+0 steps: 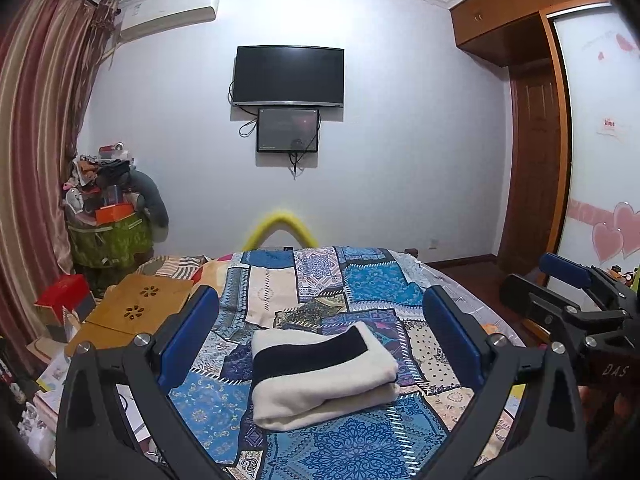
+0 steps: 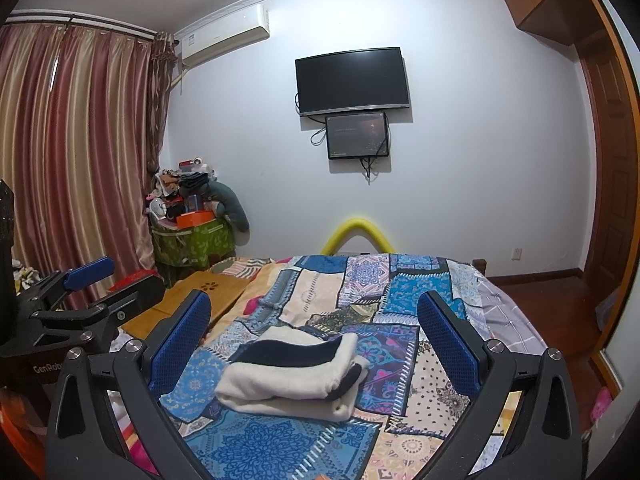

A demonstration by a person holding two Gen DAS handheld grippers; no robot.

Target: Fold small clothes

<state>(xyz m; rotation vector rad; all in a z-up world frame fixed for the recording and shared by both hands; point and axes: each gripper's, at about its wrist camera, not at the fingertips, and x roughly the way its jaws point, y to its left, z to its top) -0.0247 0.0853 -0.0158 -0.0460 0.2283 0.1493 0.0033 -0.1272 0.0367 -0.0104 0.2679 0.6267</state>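
The bed (image 1: 360,280), under a blue patchwork spread, fills the lower middle of both views and is the landmark here. Its far edge stops short of the white wall, where a yellow curved bar (image 1: 280,224) rises just behind it. To the bed's right lies bare wooden floor (image 2: 552,304), open as far as the brown door (image 1: 532,168) and the wardrobe front. To the bed's left the room is crowded: a wooden lap table (image 1: 136,308) lies against that edge, a red box (image 1: 64,292) beside it, and a heap of bags and clothes (image 1: 108,216) stands in the corner by the striped curtain (image 2: 68,160). Above the bed's far end a dark television (image 1: 288,76) hangs on the wall with a smaller screen (image 1: 287,130) just below it.

The folded garment (image 1: 320,376), cream with a black band, lies on the spread near the bed's near end, with patterned cloth free on every side of it.

The left gripper (image 1: 320,328) hangs above the bed with its blue-padded fingers (image 1: 192,328) spread wide either side of the garment, touching nothing. The right gripper (image 2: 314,332) is likewise wide apart and empty, held over the garment just to the other's right.
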